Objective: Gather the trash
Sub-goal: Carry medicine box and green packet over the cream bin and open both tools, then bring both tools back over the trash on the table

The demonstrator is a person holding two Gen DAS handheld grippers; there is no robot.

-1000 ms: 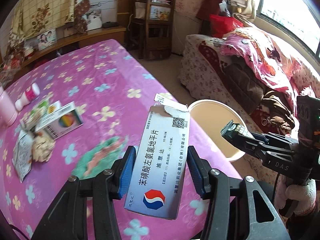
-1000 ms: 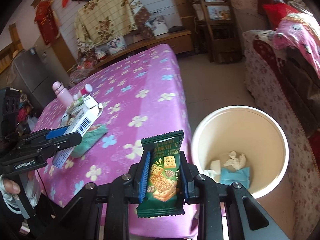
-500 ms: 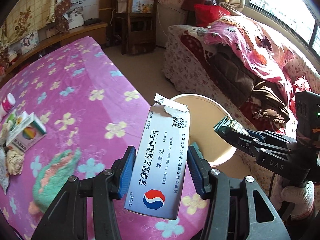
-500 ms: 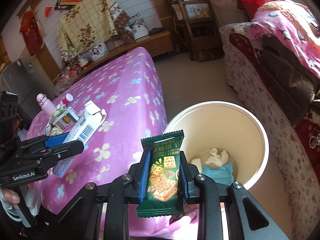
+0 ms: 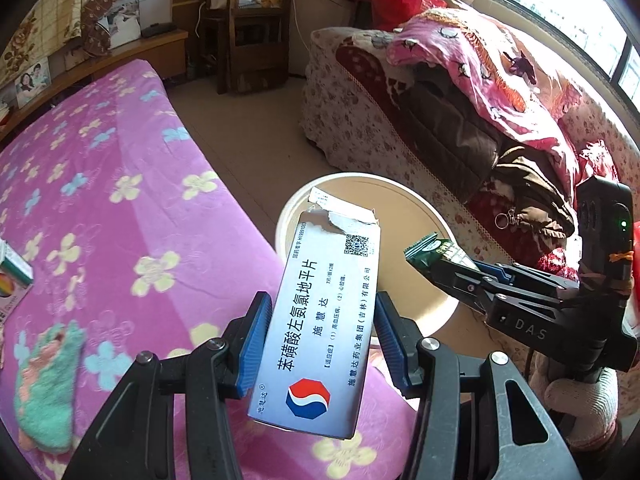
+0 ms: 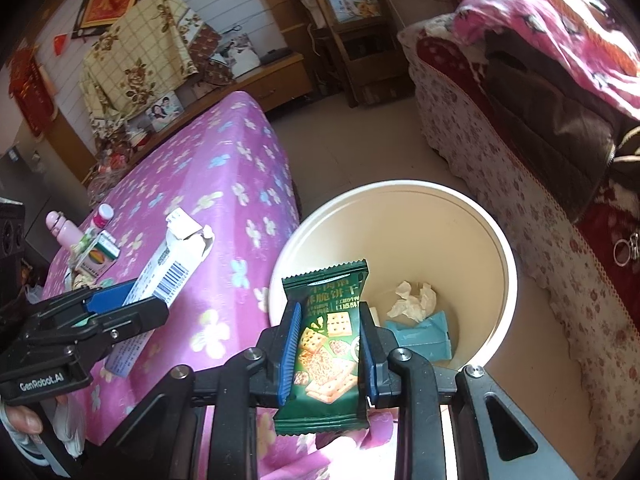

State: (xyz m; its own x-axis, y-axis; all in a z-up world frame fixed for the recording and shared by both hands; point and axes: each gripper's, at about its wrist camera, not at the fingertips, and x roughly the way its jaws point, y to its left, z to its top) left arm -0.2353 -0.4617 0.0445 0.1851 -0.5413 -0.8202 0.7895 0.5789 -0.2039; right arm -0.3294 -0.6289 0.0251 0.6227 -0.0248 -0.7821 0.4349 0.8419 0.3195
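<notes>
Both grippers loaded, held near the cream bin (image 6: 505, 264) beside the purple table (image 5: 120, 216). Left gripper (image 5: 318, 344) clamped on torn white medicine box (image 5: 320, 320) — right gripper (image 6: 329, 354) pinching green cracker packet (image 6: 326, 344), w/ crumpled tissue (image 6: 412, 300) & blue wrapper (image 6: 424, 336) inside bin.

From my left wrist view the medicine box (image 5: 320, 316) covers the near rim and most of the inside of the bin (image 5: 404, 208), so I can't see its contents there, and the green cloth (image 5: 44, 384) and small carton (image 5: 12, 284) are cut off by the left edge. From my right wrist view the cracker packet (image 6: 326, 344) hides part of the bin floor; print on the blue packet (image 6: 424, 334) is too small to read.
</notes>
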